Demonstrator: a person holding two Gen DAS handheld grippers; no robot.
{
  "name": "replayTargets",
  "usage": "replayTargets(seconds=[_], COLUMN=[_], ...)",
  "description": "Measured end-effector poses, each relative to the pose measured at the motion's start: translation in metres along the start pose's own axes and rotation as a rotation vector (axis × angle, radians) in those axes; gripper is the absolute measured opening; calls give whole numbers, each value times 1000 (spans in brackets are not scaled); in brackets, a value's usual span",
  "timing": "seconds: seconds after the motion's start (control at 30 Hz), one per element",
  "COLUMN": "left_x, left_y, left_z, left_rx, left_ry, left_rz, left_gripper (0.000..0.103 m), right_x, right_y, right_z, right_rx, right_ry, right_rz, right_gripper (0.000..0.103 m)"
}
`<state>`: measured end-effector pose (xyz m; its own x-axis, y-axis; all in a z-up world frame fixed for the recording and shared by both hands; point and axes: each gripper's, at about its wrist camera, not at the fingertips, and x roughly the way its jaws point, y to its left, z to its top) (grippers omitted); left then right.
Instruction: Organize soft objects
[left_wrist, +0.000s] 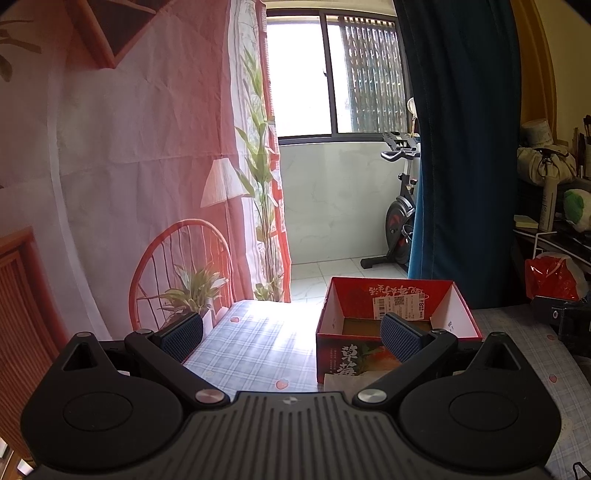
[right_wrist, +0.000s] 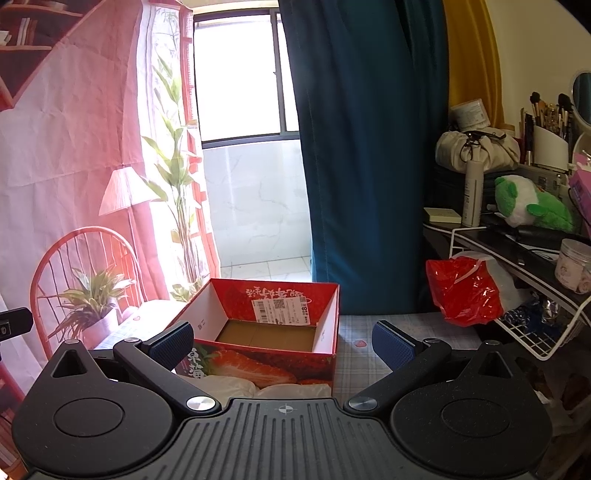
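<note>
Red strawberry-printed box (right_wrist: 258, 363) with white inner walls and brown floor, blue-and-white plaid tablecloth (left_wrist: 255, 343) with pink hearts, dark teal curtain (right_wrist: 369, 147), red plastic bag (right_wrist: 461, 290), green-and-white plush toy (right_wrist: 528, 203)

Open box (right_wrist: 325, 332) on table (right_wrist: 369, 354), white bags (right_wrist: 229, 386) before it

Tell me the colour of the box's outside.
Red box, with a strawberry picture; clearest in the right wrist view.
</note>
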<state>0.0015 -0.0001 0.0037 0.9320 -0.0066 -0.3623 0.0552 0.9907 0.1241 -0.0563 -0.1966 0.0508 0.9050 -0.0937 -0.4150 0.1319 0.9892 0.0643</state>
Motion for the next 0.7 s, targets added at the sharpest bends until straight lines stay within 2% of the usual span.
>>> replayTargets(seconds=[0.7], left_x=[2], left_y=[1], left_z=[-3], left_rx=[-4], left_ry=[1], left_rz=[-7], left_gripper=[103], right_x=[-1], right_y=[0], right_z=[-1], right_rx=[-4], right_ry=[-2], right_rz=[-1], right_gripper=[103])
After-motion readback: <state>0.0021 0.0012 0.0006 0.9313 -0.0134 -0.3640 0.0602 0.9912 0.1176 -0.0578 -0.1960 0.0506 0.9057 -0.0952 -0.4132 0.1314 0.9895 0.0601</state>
